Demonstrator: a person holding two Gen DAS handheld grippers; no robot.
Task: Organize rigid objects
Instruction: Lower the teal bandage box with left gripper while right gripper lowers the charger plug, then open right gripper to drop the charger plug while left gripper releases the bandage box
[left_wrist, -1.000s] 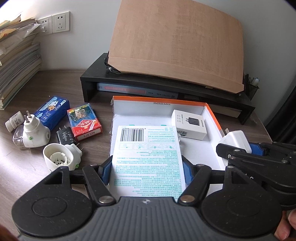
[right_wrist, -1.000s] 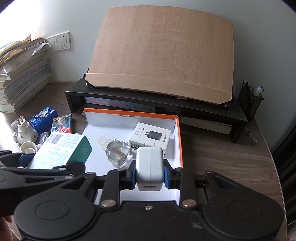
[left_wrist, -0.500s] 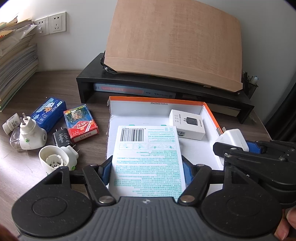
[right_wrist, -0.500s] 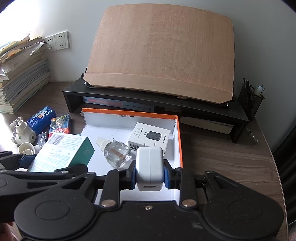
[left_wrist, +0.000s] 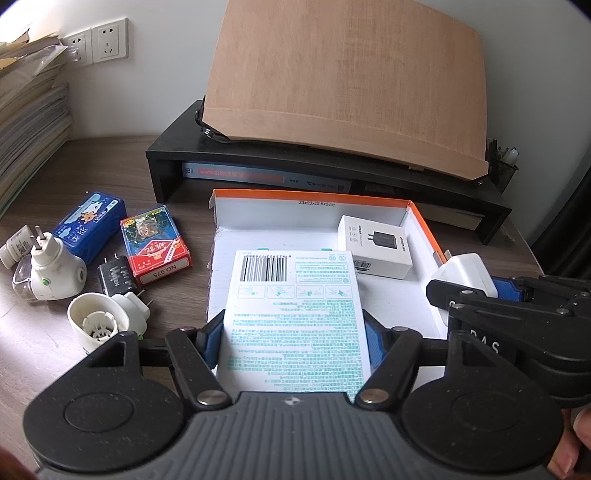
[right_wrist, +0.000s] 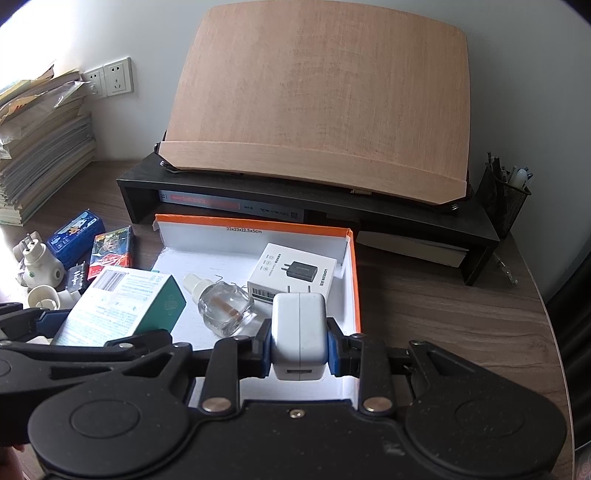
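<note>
A: Poses? Both grippers pitched down over the orange-rimmed cardboard tray (left_wrist: 421, 218).

B: Left gripper (left_wrist: 293, 341), half-spread, clamped the flat teal carton (left_wrist: 295, 314). Right gripper (right_wrist: 299, 343), narrow, pinched a glossy white charger block (right_wrist: 299, 332).

The inner wall of the orange-rimmed box (left_wrist: 317, 212) bears "33x23x12.5x5cm". The red card pack (left_wrist: 157, 245) reads "NO.975". The white charger box (right_wrist: 295, 275) shows "UGREEN" on its side.
</note>
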